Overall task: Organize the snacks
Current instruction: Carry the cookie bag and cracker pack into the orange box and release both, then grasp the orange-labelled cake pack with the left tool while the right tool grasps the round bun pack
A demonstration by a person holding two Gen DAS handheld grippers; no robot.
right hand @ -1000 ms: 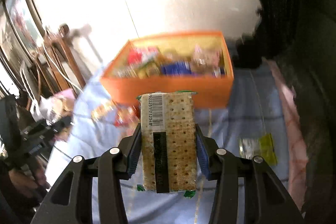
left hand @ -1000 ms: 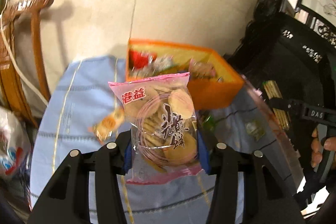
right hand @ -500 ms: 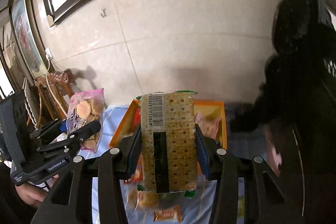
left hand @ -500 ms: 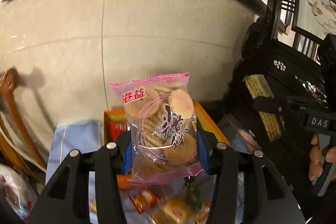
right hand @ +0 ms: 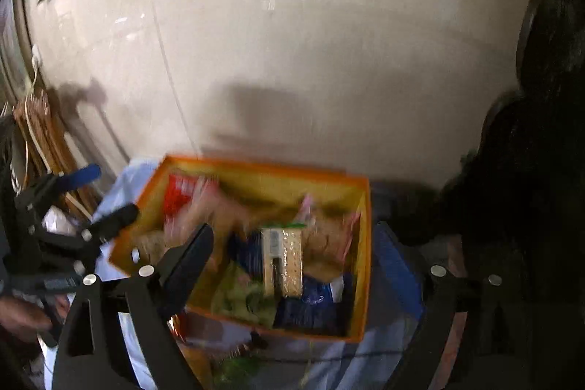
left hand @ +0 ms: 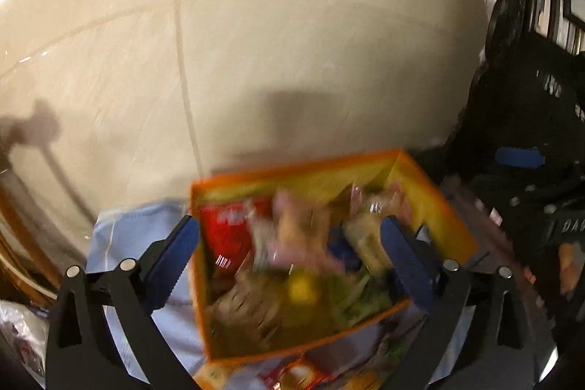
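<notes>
Both tongs [left hand: 290, 254] [right hand: 292, 265] opening over the crowded orange box [right hand: 360, 243].

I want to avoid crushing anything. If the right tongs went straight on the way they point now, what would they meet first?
Probably the cracker pack lying in the orange box; it sits right between the opening right tongs, free of both pads. Depth is unclear through the blur.

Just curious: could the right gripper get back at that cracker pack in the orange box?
Probably yes. The cracker pack lies on top in the orange box, uncovered, between the right gripper's opening fingers.
</notes>
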